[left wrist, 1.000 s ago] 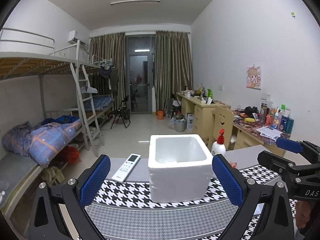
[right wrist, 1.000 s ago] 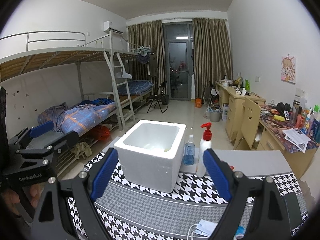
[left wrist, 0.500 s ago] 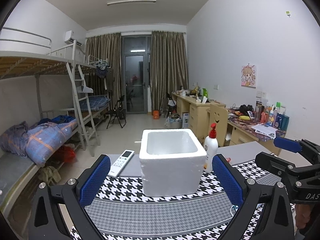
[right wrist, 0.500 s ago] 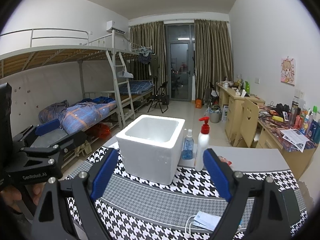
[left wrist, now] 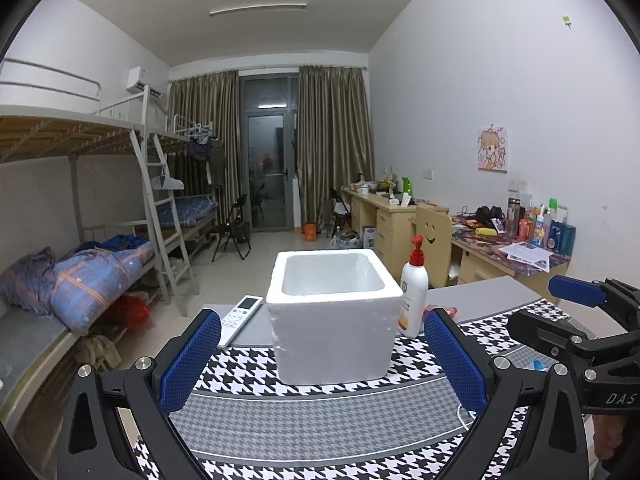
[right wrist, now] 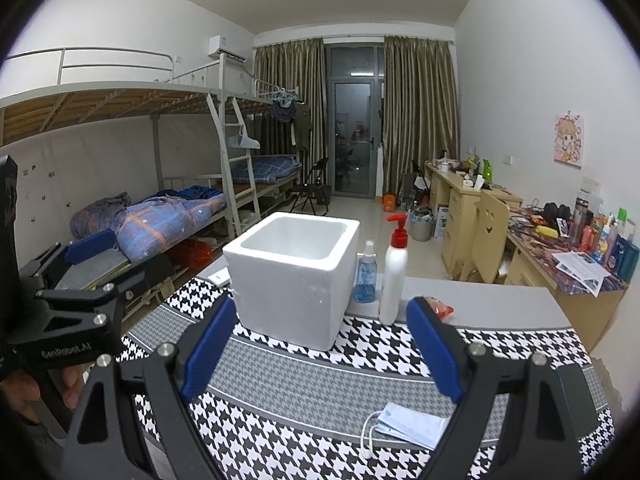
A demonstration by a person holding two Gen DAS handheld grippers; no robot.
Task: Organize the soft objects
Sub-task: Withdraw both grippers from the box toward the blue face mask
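Setting: dorm room, houndstooth cloth (right wrist: 360, 364) on table
Change: both views have dropped lower; foam box (left wrist: 334, 320) now seems nearer
Grippers: left gripper (left wrist: 320, 356), right gripper (right wrist: 320, 350); both spread, empty
Soft object: face mask (right wrist: 412, 426) lies under right gripper; likely first pick

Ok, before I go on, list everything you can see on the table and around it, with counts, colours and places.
foam box: 1, white, open top, on the checked cloth, centre
checked cloth: 1, black, white and grey, over the near table
pump bottle: 1, white with red pump, right of the box
spray bottle: 1, clear blue, between box and pump bottle
face mask: 1, pale blue with white loops, near right on the cloth
red packet: 1, behind the right gripper's right finger
remote control: 1, white, left of the box
bunk beds: along the left wall
desks: wooden, along the right wall
left gripper: blue pads, jaws open, empty
right gripper: blue pads, jaws open, empty
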